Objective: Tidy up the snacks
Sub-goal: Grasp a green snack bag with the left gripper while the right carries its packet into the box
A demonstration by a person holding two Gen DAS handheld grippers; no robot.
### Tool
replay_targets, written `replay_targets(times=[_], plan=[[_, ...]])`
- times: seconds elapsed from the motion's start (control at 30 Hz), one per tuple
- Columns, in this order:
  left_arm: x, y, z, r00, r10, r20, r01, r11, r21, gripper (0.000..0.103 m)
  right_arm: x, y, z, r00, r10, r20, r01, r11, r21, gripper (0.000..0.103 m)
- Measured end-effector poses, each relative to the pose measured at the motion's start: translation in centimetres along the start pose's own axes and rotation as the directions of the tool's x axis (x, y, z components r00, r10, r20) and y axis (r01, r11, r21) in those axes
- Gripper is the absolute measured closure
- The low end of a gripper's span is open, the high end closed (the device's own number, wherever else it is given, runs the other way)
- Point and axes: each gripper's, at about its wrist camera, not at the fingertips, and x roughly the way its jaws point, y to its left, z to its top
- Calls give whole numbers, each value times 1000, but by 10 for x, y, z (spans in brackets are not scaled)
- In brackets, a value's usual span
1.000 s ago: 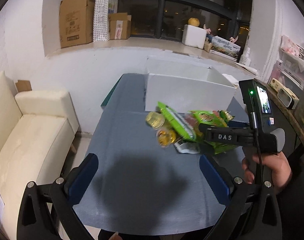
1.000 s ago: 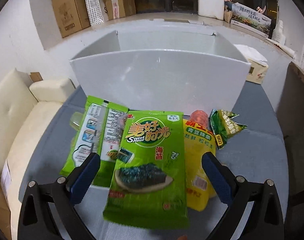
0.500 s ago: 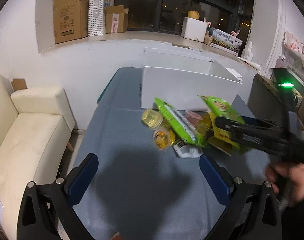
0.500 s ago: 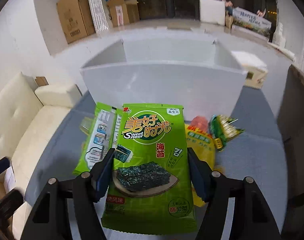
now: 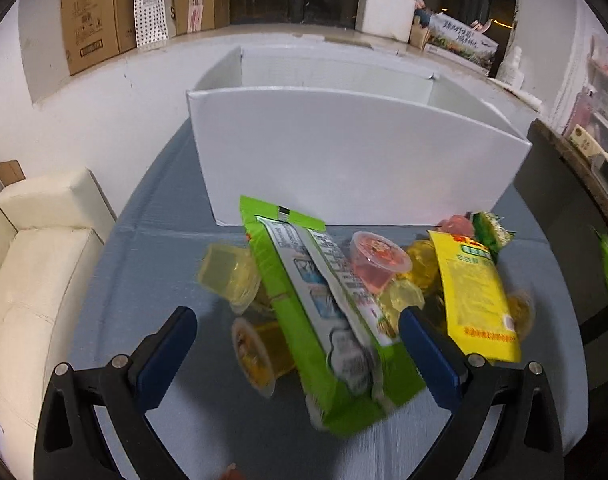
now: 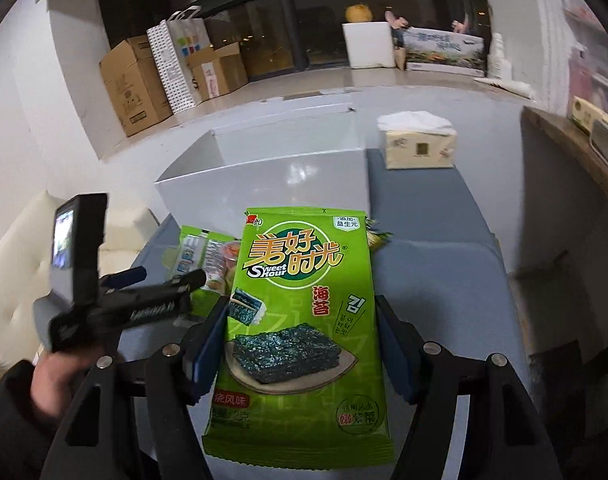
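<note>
The right gripper [image 6: 300, 344], jaws closed on the flanks of the flat green foil seaweed packet [image 6: 302, 320], holds it lengthwise along its fingers, with the open white rectangular box [image 6: 264, 184] directly ahead and below.

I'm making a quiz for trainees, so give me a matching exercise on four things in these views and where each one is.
Things:
1. seaweed pack
2. white box
3. tissue box
4. yellow bag

Places:
A. behind the snack pile
B. clamped in the right tongs
C. beside the white box's right end
D. lying in the pile on the table

Pairs: 1-B, 2-A, 3-C, 4-D
</note>
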Motion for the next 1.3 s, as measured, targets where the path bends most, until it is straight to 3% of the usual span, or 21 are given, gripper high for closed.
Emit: replay_targets(times=[0.07, 0.2, 0.3, 0.37, 0.4, 0.6, 0.87, 1.07, 1.3], plan=[[5, -3, 2, 1000, 10, -3, -10, 1000, 3, 2, 1, -6, -5, 1000, 4, -8, -4, 1000, 15, 30], [15, -6, 6, 1000, 9, -15, -9, 1000, 12, 39, 4, -15, -14, 1000, 9, -24, -8, 999, 39, 30], [9, -4, 8, 1000, 6, 0, -6, 1000, 2, 55, 3, -16, -15, 1000, 22, -20, -20, 998, 52, 30], [1, -4, 10, 1000, -11, 13, 11, 1000, 0, 59, 2, -15, -15, 1000, 20, -12, -20, 999, 48, 30], [-3, -4, 10, 1000, -18, 16, 18, 1000, 6, 68, 0, -14, -15, 1000, 27, -8, -26, 999, 48, 30], [-30, -9, 10, 996, -74, 50, 73, 997, 25, 85, -7, -4, -13, 999, 50, 19, -51, 998, 29, 30], [-63, -13, 10, 989, -120, 91, 116, 992, 50, 87, -15, 4, -11, 997, 62, 36, -63, 998, 21, 30], [-96, -18, 22, 978, -124, 167, 114, 991, 73, 87, -17, 10, -1, 996, 68, 54, -68, 998, -4, 30], [-119, -19, 69, 961, -110, 253, 88, 991, 97, 87, -12, 26, 58, 991, 63, 121, -52, 994, -92, 30]])
